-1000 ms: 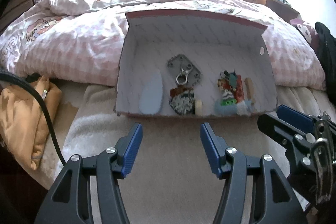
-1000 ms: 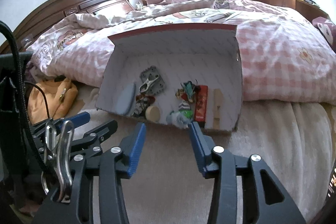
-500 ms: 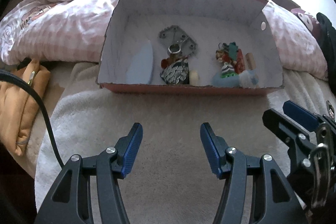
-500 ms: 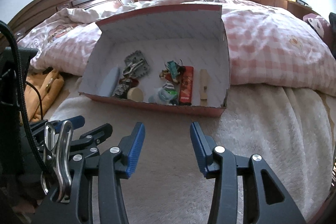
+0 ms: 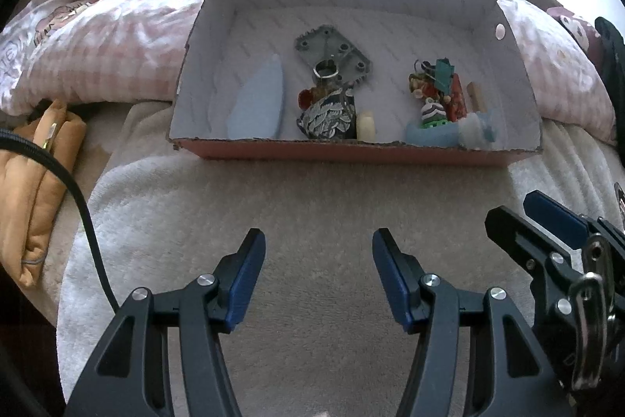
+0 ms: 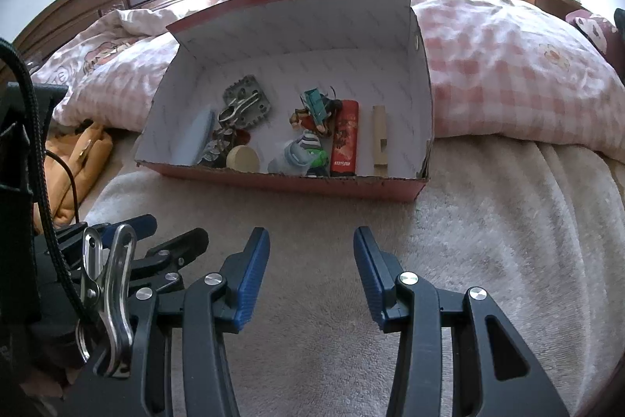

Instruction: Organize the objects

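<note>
The left claw (image 5: 318, 276) stands about half open with nothing between its blue ribbed pads (image 5: 246, 280), hanging over the cream fleecy blanket (image 5: 312, 206) that covers the bed, with no object against either pad. The right claw (image 6: 311, 272) is also about half open and empty, its gap a little narrower, over the same blanket; from the left wrist view it shows at 4 o'clock (image 5: 547, 221), just beside the left one. At 12 o'clock from both claws, well apart from their tips, sits the shallow red cardboard box with a white lining (image 5: 351, 151), its far flap raised against the pink checked quilt (image 6: 508, 73). The task's things lie inside the box: a pale blue teardrop-shaped pad (image 5: 259, 104) at 9 o'clock near the left wall; a grey toothed metal plate (image 5: 332, 49) toward the middle, with a silver ring (image 5: 326, 71) on it; just in front of that a dark patterned pouch (image 5: 328, 120) and a small cream round disc (image 6: 243, 159) by the front wall. To the right lies a heap of small colourful trinkets (image 6: 316, 116), touching a red cylindrical lighter (image 6: 344, 139), and beside that, apart, a pale wooden strip (image 6: 379, 139). An orange cloth bag (image 5: 35, 182) lies off the blanket at 9 o'clock, outside the box.
</note>
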### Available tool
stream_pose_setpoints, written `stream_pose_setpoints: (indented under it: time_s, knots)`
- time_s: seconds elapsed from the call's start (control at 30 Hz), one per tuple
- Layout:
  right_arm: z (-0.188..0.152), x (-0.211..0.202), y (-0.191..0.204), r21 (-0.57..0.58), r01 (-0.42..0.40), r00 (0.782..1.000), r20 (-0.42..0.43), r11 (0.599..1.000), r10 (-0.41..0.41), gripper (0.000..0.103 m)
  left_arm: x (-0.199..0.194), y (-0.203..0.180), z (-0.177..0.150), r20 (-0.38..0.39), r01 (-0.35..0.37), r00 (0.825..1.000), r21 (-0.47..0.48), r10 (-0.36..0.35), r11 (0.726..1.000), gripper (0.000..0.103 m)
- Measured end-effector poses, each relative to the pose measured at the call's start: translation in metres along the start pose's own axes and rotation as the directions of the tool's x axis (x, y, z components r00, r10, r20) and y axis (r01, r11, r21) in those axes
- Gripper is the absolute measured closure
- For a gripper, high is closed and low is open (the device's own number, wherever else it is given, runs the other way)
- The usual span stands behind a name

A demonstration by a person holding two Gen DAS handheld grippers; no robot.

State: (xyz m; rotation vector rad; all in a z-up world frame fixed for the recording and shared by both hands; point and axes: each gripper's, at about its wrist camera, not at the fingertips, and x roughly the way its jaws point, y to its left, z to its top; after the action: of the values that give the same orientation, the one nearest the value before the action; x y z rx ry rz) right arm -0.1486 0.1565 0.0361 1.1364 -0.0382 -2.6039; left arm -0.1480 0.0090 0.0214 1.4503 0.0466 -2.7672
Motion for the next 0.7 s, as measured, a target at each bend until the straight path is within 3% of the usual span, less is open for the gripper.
stream_pose_setpoints:
  time_s: [0.7]
  knots:
    - [-0.0022, 0.0033, 0.0004, 0.017, -0.007, 1.0, -0.011, 1.0, 0.007, 0.057, 0.0034, -0.0017, 0.0002, -0.007, 0.007, 1.0, 0.001, -0.007, 1.0, 0.045]
